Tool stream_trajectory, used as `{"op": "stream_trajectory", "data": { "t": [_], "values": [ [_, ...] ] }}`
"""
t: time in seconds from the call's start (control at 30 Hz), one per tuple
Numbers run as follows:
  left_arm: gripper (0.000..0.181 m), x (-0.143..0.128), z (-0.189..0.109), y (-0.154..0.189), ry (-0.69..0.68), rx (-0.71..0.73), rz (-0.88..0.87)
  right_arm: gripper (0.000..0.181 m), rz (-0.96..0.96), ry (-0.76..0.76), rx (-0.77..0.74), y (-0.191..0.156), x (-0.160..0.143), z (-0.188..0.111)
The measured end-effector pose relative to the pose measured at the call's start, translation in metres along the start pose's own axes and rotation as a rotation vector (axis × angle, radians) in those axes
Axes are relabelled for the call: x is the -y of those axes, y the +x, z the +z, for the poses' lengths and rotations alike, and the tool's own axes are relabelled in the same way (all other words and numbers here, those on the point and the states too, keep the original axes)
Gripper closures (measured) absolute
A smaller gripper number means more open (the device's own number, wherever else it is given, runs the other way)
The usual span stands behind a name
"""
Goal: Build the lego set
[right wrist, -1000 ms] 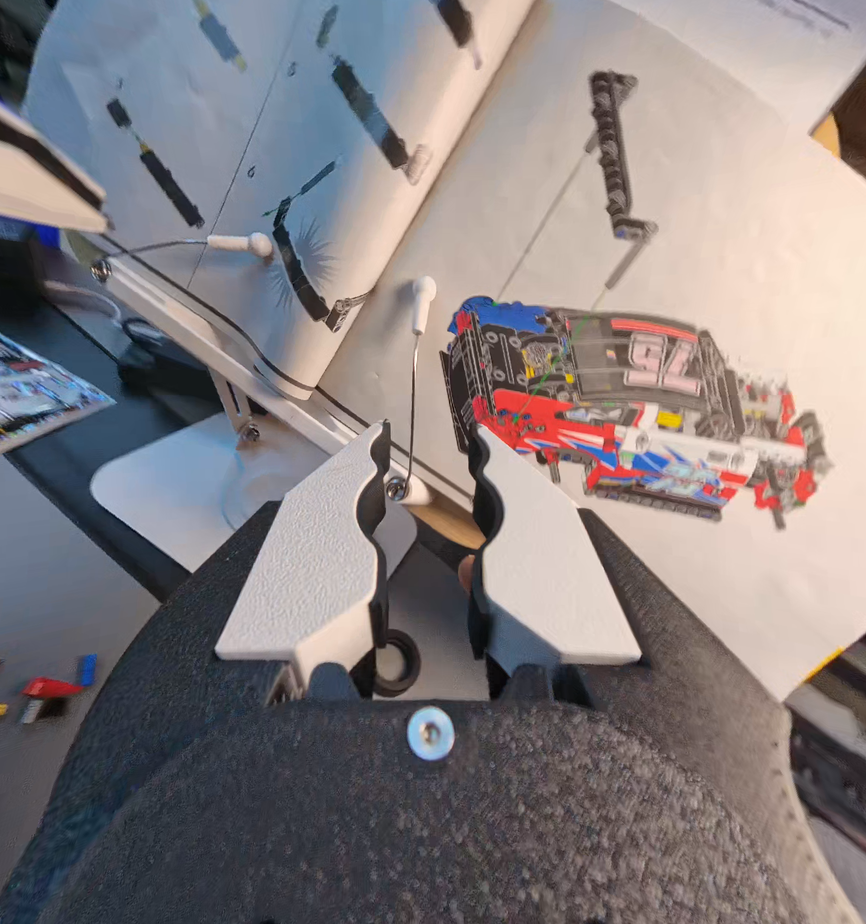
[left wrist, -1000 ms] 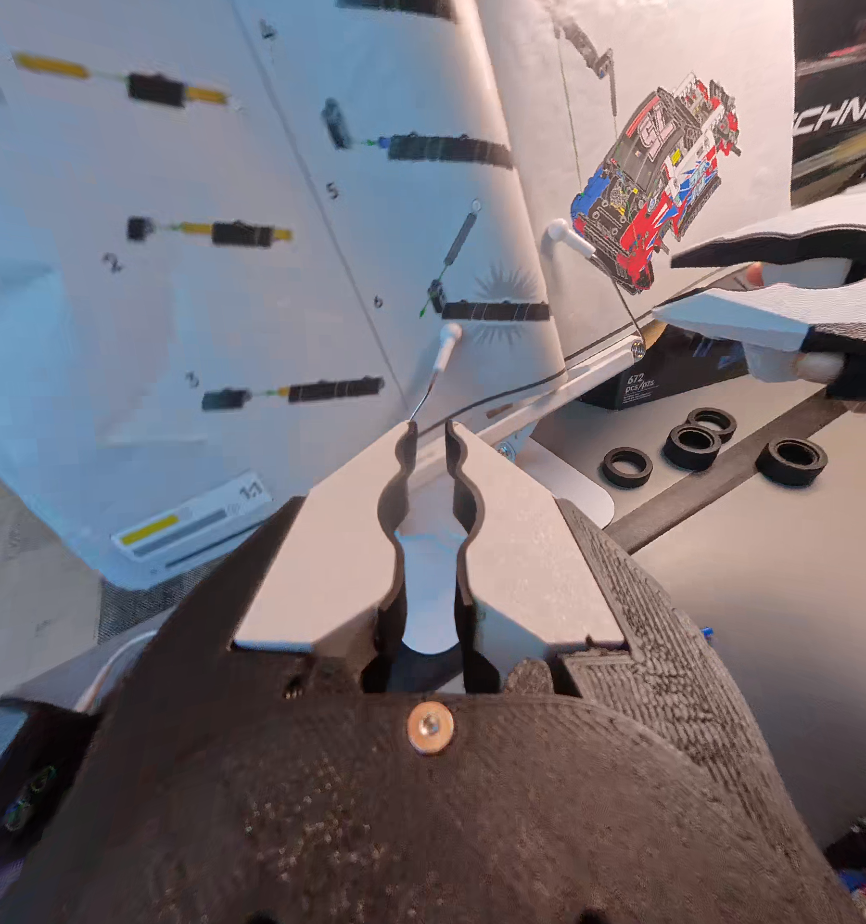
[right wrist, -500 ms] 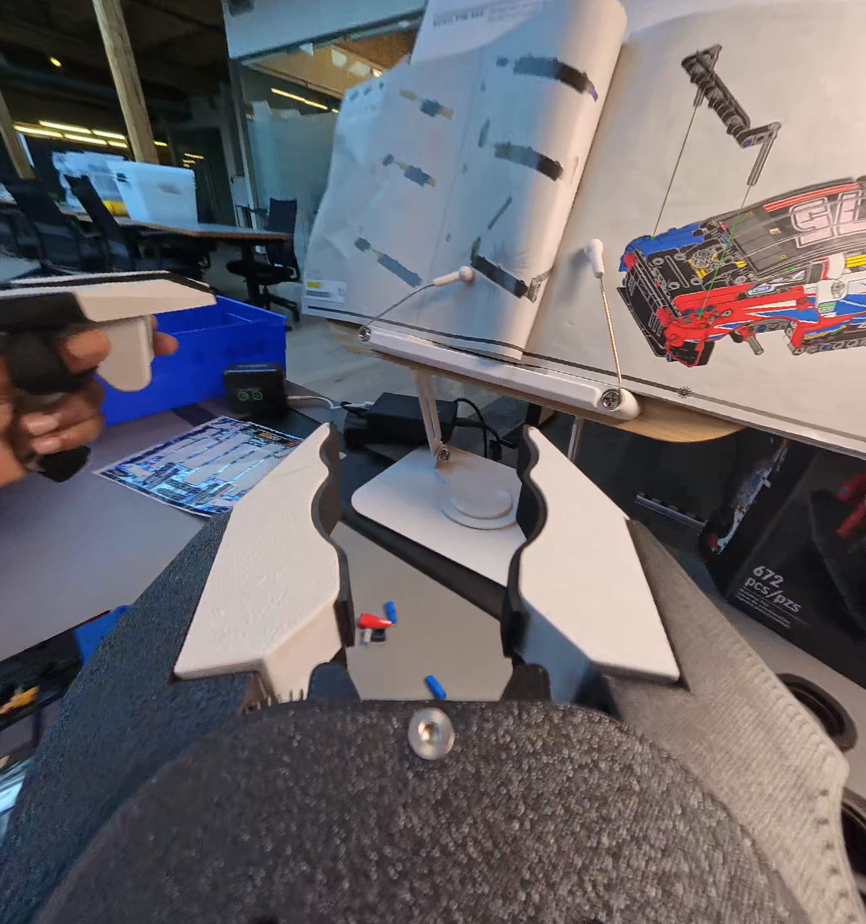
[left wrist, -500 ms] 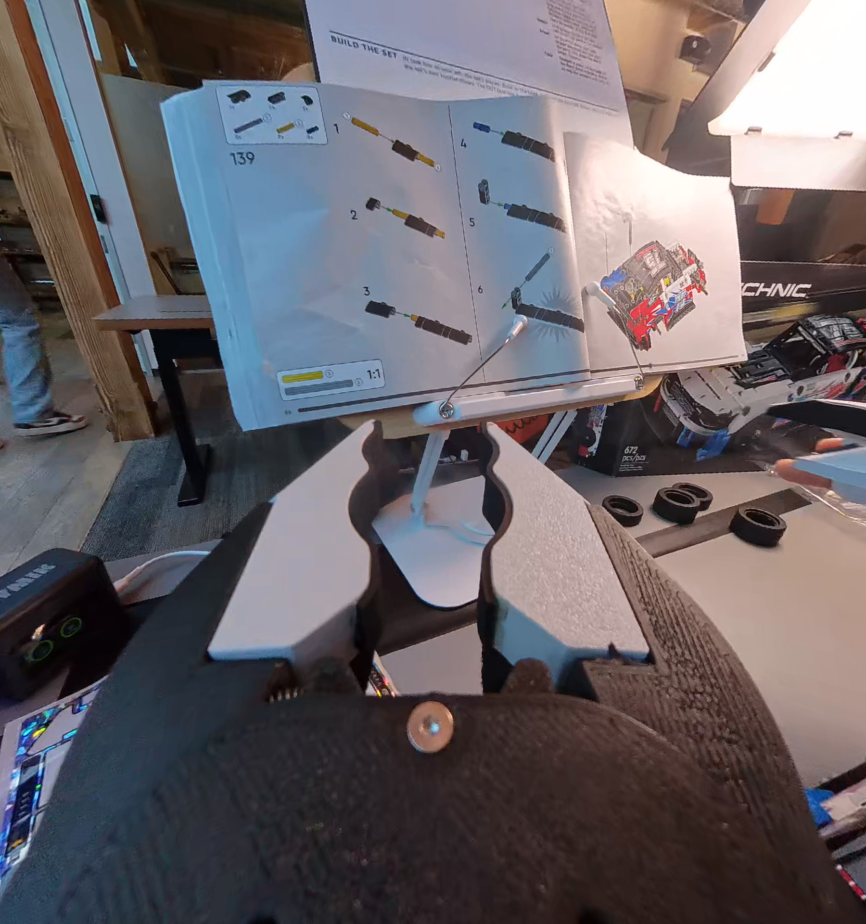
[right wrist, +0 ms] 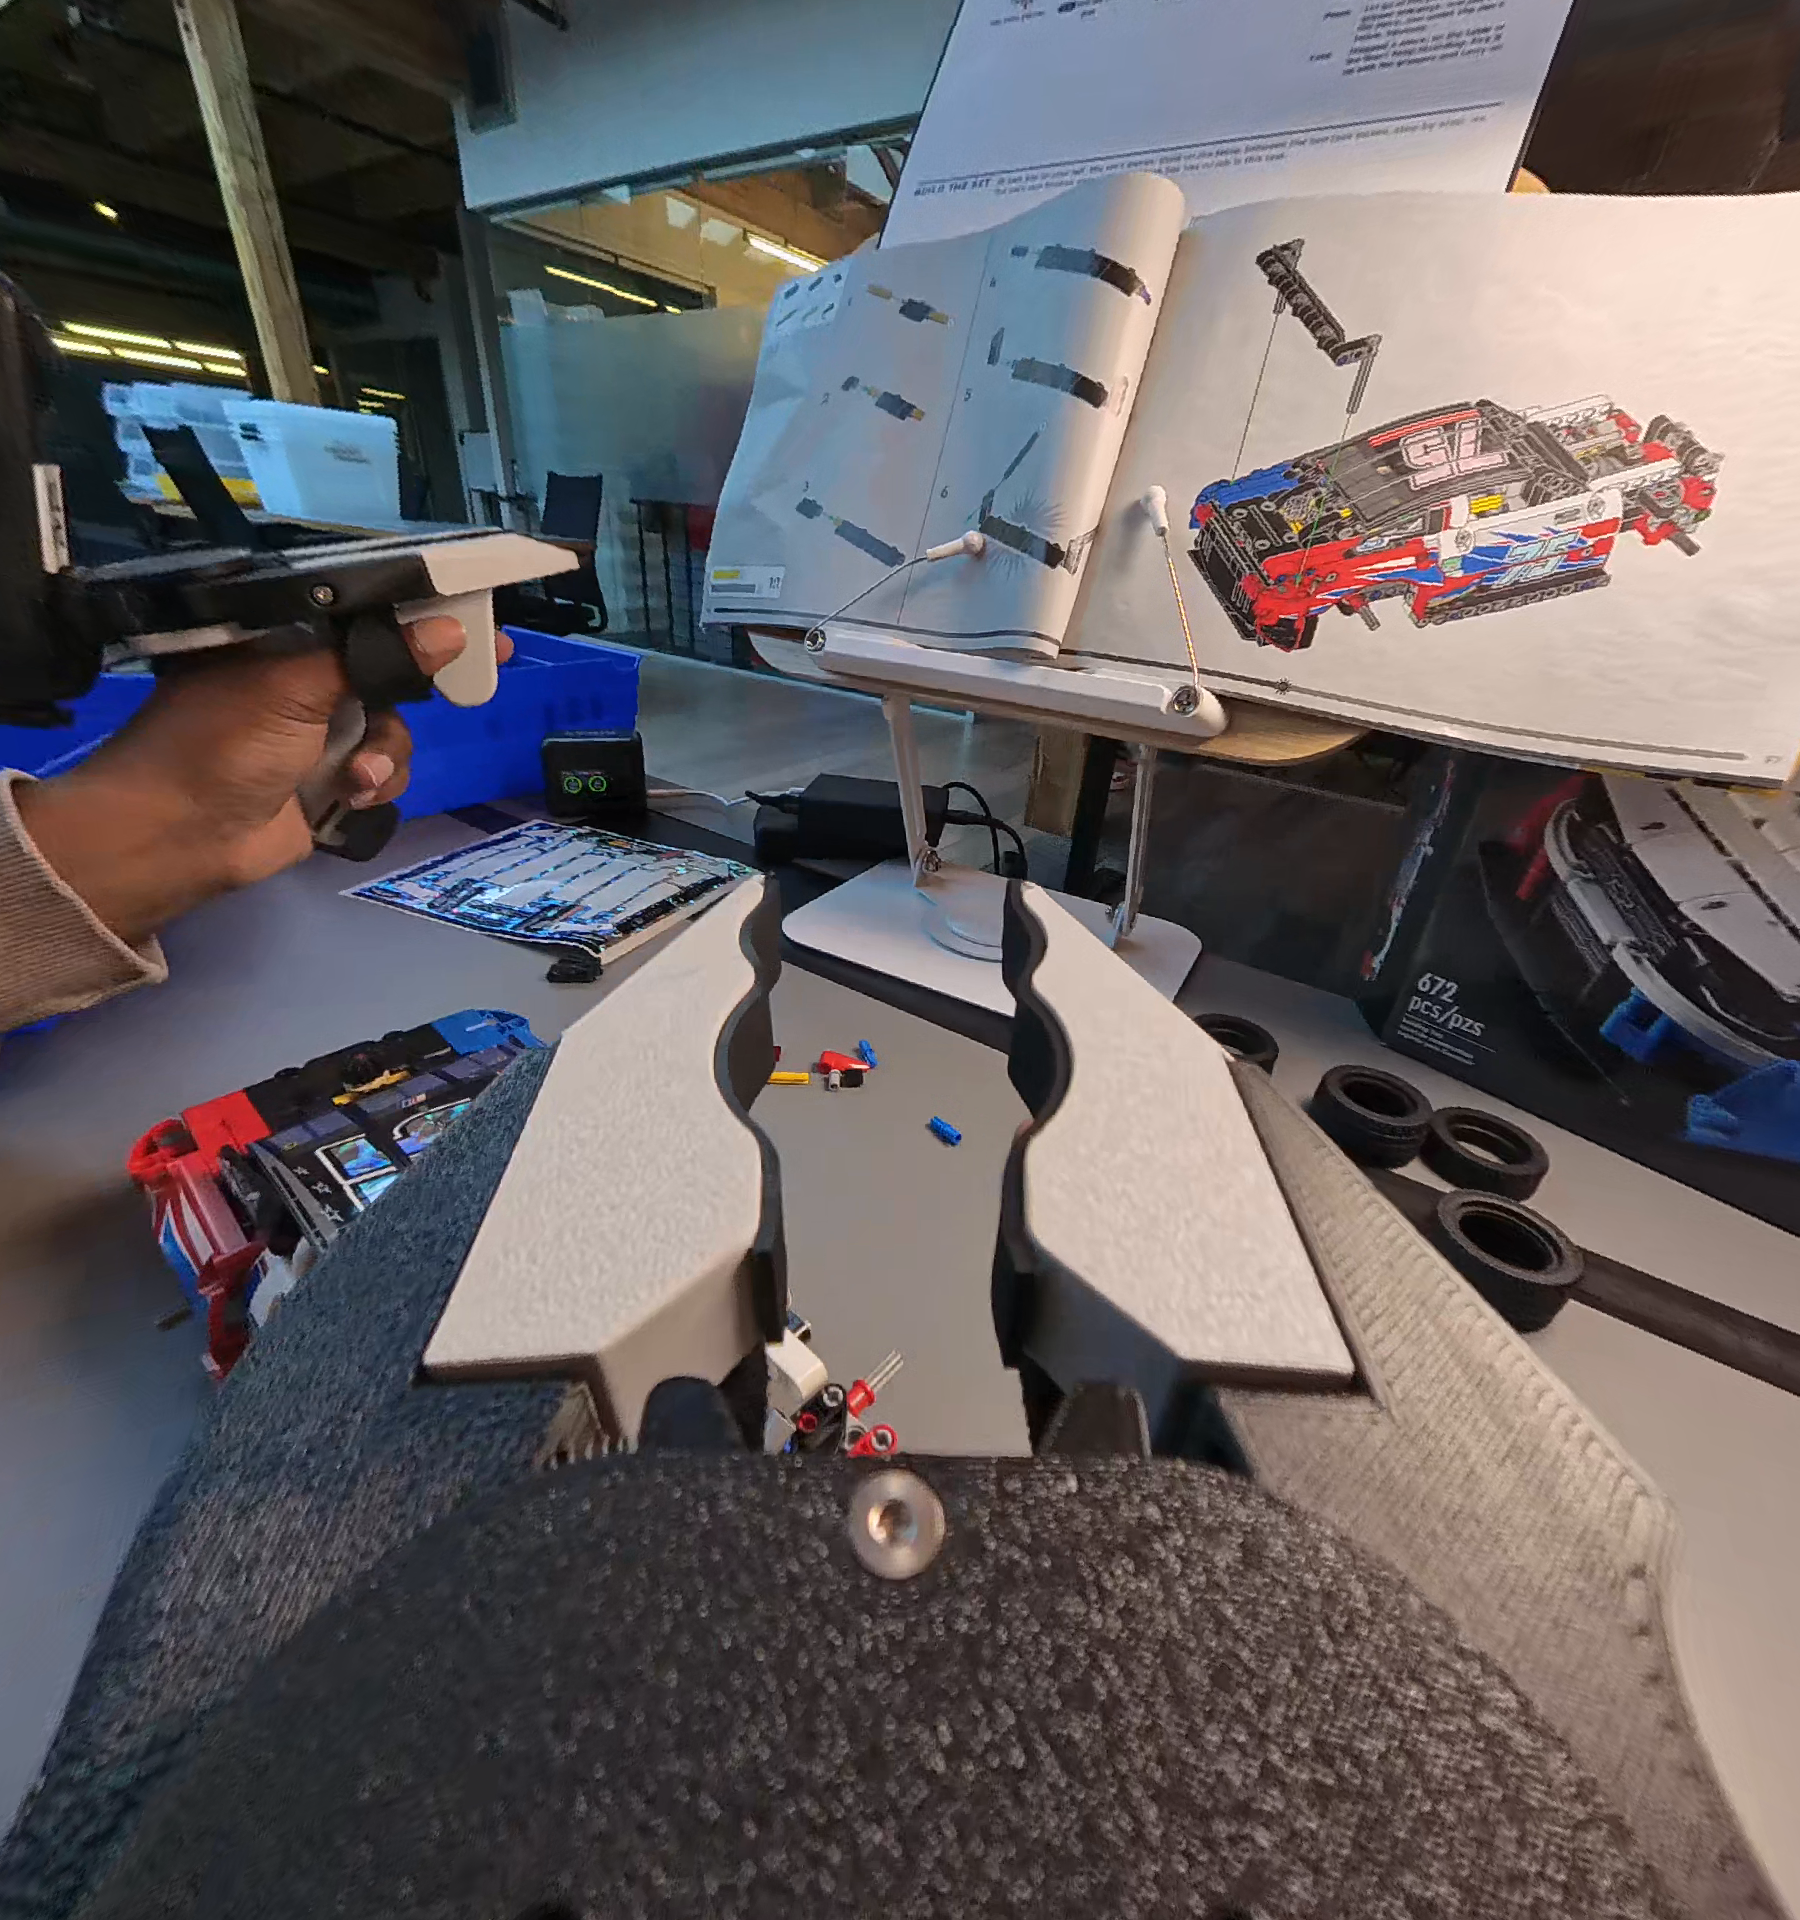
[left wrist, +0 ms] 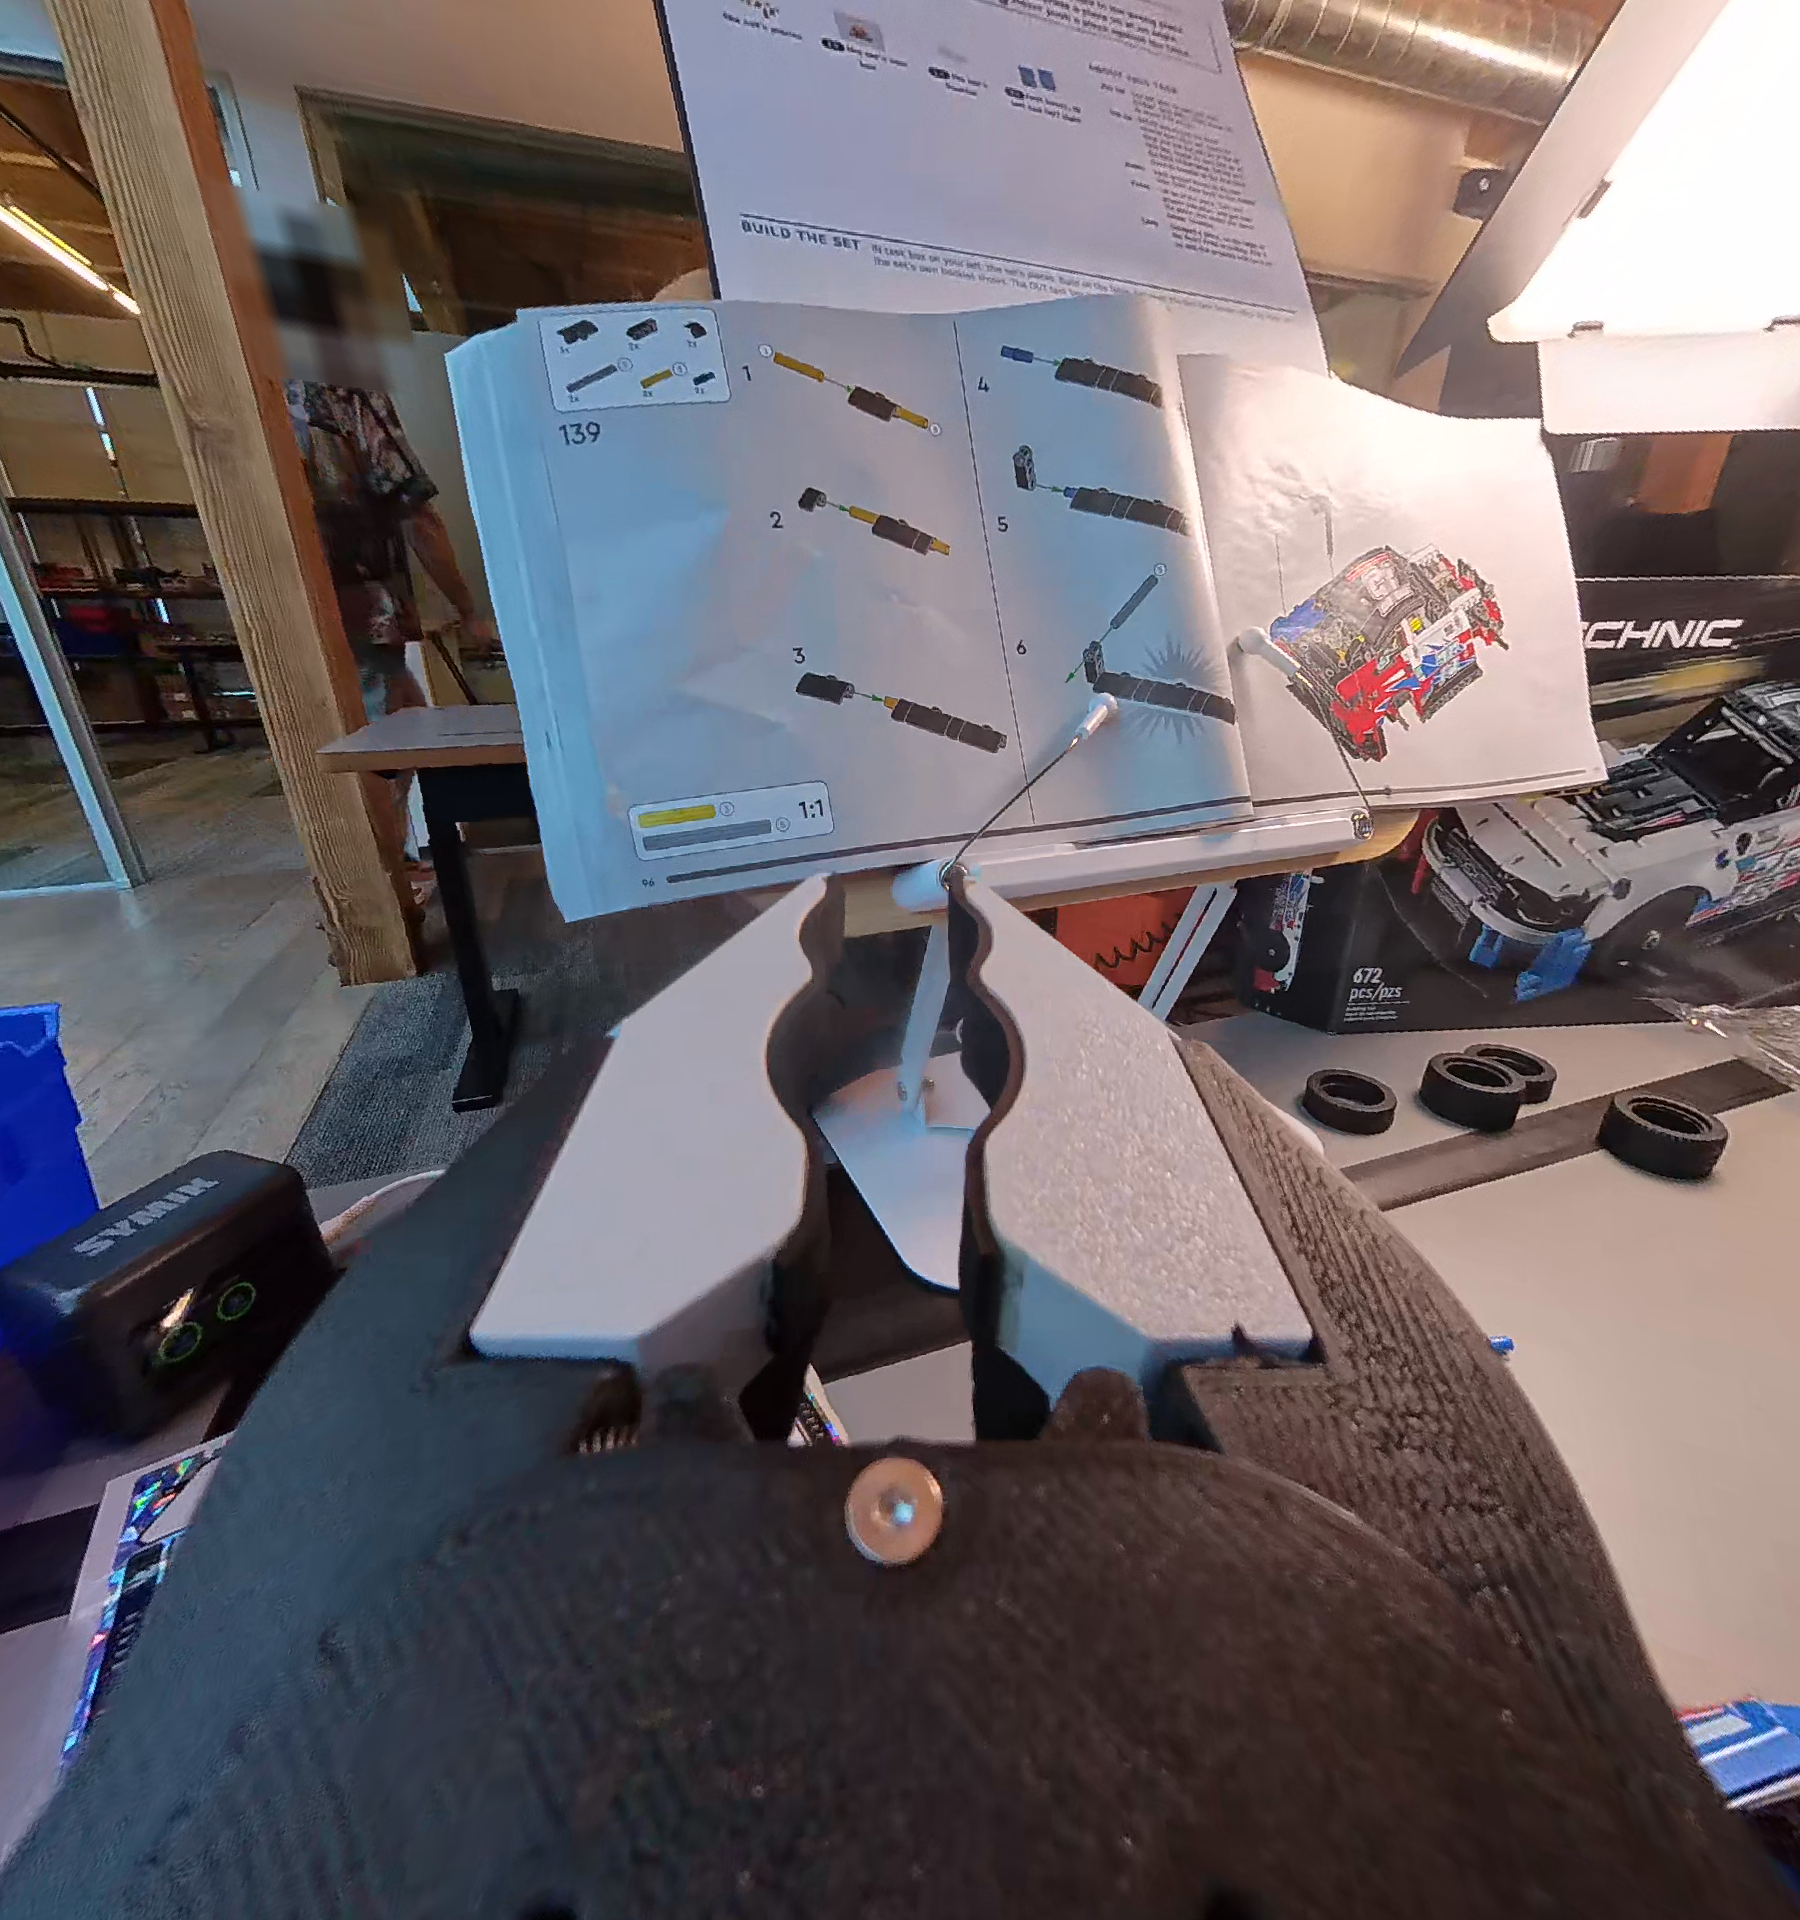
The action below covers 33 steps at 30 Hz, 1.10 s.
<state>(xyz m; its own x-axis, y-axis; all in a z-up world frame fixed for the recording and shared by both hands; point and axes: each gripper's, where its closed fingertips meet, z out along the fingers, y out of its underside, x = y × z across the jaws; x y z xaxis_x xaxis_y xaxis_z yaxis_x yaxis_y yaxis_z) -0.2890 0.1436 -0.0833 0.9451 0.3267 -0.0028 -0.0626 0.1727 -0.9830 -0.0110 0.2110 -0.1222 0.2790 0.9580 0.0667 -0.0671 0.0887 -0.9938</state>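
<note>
The instruction booklet [left wrist: 875, 582] stands open on a white stand at the back of the table; it also shows in the right wrist view [right wrist: 979, 416]. My left gripper [left wrist: 891, 914] is open and empty, held in the air in front of the stand. My right gripper [right wrist: 891, 904] is open wide and empty above the grey table. A partly built red, blue and black car [right wrist: 283, 1153] lies to its left. Small loose pieces [right wrist: 834, 1070] and a blue pin [right wrist: 943, 1130] lie between its fingers. The left gripper [right wrist: 522, 561], in a hand, shows at upper left.
Several black tyres [right wrist: 1478, 1153] lie on the right, also in the left wrist view [left wrist: 1472, 1091]. The set's box [right wrist: 1654, 987] stands behind them. A sticker sheet [right wrist: 553, 883], a blue bin [right wrist: 522, 717] and a black device [left wrist: 158, 1278] are at the left. The left gripper's tips are roughly 30 centimeters from the right gripper's.
Both grippers have drawn back from the booklet, which now shows whole on its stand. The left gripper went from nearly shut to open. The right gripper has opened wider.
</note>
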Motion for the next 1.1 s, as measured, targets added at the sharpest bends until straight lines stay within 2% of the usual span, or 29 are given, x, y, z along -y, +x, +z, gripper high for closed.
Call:
{"op": "stream_trajectory", "data": {
  "t": [0.13, 0.37, 0.67, 0.8, 1.1],
  "values": [
    [0.181, -0.004, 0.001, -0.001, -0.019, -0.009, 0.004, 0.149, 0.021, 0.019, 0.020, 0.003, 0.004, -0.005],
    [0.181, -0.013, 0.004, 0.000, -0.039, -0.016, 0.025, 0.158, -0.005, 0.015, 0.001, 0.014, -0.002, -0.006],
    [0.181, -0.031, 0.010, 0.003, -0.065, -0.021, 0.004, 0.160, 0.033, -0.020, -0.010, 0.022, -0.017, -0.002],
    [0.181, -0.037, 0.011, 0.005, -0.076, -0.016, 0.001, 0.160, 0.070, -0.001, -0.024, 0.026, -0.014, -0.004],
    [0.181, -0.026, 0.009, 0.008, -0.052, -0.031, -0.009, 0.162, 0.189, -0.028, -0.070, 0.039, -0.030, -0.003]
  ]
}}
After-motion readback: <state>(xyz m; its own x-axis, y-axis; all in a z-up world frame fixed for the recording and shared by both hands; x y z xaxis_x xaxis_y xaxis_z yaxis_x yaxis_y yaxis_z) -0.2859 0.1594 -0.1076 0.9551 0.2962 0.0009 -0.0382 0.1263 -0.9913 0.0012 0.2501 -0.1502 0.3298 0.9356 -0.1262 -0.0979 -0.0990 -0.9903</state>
